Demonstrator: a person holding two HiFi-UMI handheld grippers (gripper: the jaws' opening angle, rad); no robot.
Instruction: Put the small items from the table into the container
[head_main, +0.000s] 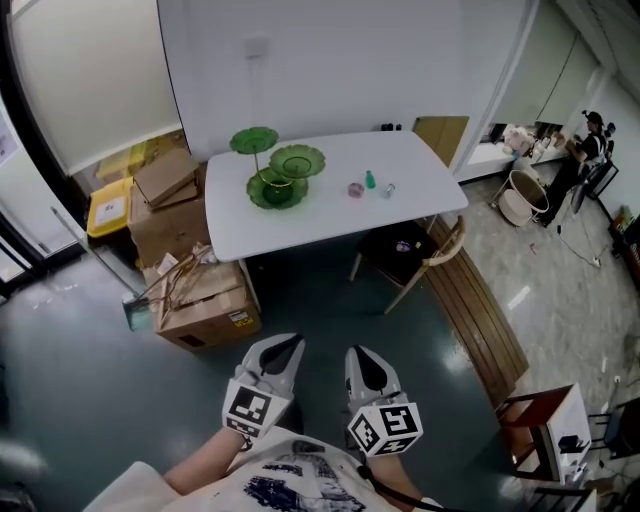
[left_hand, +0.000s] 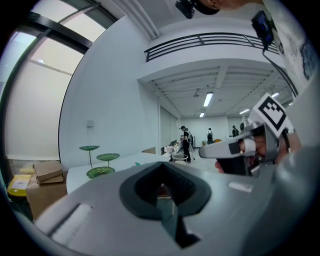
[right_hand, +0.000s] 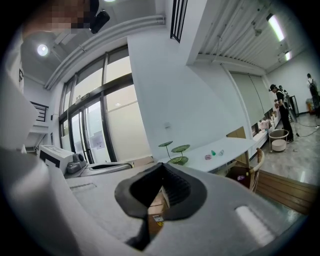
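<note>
Open floor (head_main: 320, 300) between white table (head_main: 425, 190) edge and left hand-held gripper (head_main: 286, 347), right hand-held gripper (head_main: 366, 357), jaws together

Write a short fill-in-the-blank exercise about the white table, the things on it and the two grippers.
1. On the white rectangular table, ____ small items lie to the right of the green leaf-shaped tiered stand.
2. The item between the small pink item and the small clear item is ____ in colour.
3. The left gripper and the right gripper are both ____, with nothing between their jaws.
Missing words: three; green; shut.
</note>
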